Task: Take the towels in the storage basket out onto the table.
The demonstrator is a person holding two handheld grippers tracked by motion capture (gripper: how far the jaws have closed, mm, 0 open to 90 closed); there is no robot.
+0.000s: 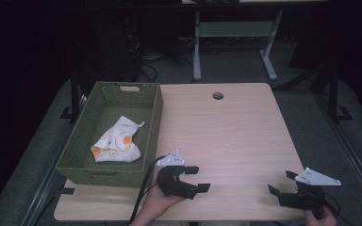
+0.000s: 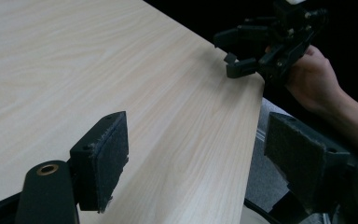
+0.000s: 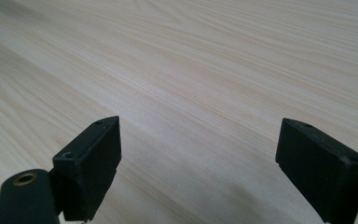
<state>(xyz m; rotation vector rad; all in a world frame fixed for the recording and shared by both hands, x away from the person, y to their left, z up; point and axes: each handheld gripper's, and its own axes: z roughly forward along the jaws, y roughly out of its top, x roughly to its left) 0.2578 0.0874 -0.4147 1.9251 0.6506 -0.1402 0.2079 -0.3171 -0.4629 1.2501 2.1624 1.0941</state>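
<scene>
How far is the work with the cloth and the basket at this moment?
The patterned cloth already lies crumpled inside the green basket, so putting it away looks done. Nothing is in hand: the left gripper and the right gripper are both open and hold nothing, low over the wooden table near its front edge. No other loose item lies on the table, so probably little remains.
</scene>
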